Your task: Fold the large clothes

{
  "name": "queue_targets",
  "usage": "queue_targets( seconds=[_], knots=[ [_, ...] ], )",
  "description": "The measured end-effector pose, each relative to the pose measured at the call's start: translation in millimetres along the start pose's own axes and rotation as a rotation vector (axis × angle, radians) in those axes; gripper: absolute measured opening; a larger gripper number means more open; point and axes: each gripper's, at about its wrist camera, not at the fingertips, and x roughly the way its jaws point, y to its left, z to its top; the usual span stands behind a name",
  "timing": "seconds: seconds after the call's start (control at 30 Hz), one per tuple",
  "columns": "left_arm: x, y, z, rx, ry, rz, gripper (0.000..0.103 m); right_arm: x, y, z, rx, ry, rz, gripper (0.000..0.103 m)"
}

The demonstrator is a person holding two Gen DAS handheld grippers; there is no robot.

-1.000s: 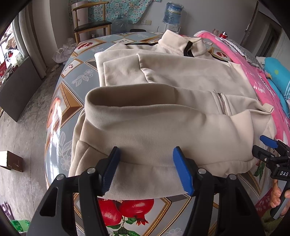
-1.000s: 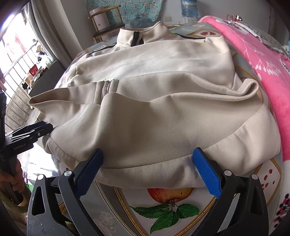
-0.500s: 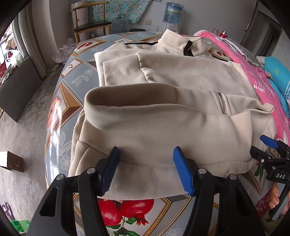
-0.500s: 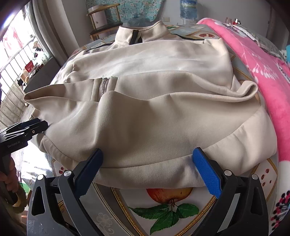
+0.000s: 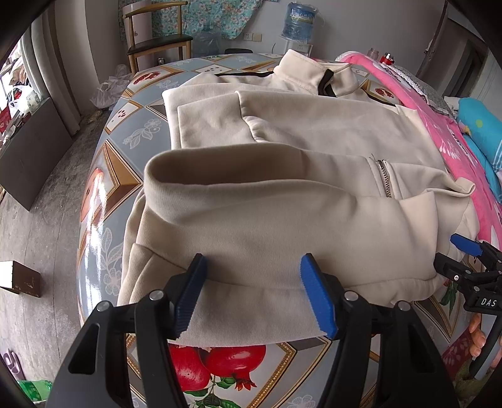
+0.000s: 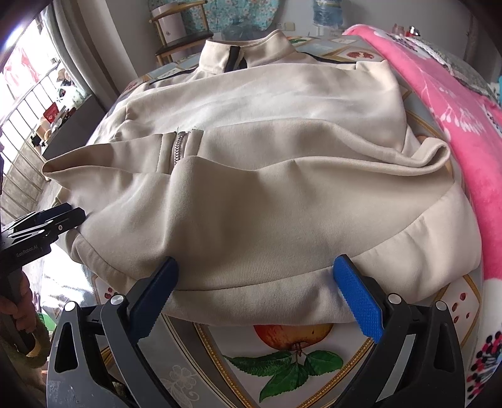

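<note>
While the cream jacket (image 5: 282, 194) lies spread over the table (image 5: 125, 150) with the fruit-patterned cloth, filling the middle of both views, its collar (image 5: 313, 75) sits toward the top of the frame and its hem hangs nearest the cameras. The lower part is doubled up, and a short zipper (image 5: 384, 179) shows at right of centre in the left wrist view. The left gripper (image 5: 255, 295) sits at the bottom centre of its frame with its blue pads spread wide, the ribbed hem lying between them, unpinched. The right gripper (image 6: 255, 298) at the bottom of its own frame is likewise spread apart at the hem edge, clamping nothing. A pink blanket (image 6: 464, 110) runs down the right side. A wooden chair (image 5: 157, 40) and a water jug (image 5: 299, 23) stand at the top of the frame.
</note>
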Motion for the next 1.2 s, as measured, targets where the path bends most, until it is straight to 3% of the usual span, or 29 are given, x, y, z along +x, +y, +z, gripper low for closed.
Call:
queue_targets(
  seconds=[0.5, 0.93, 1.2],
  knots=[
    [-4.0, 0.9, -1.4, -0.009, -0.011, 0.001, 0.062, 0.1, 1.6, -1.8, -0.005, 0.008, -0.001, 0.096],
    [-62.0, 12.8, 15.3, 0.0, -0.146, 0.046, 0.064, 0.0, 0.3, -2.0, -0.014, 0.012, 0.0, 0.096],
    [-72.5, 14.1, 28.1, 0.002, -0.187, 0.054, 0.065, 0.2, 1.2, -0.7, -0.014, 0.018, -0.003, 0.096]
  ],
)
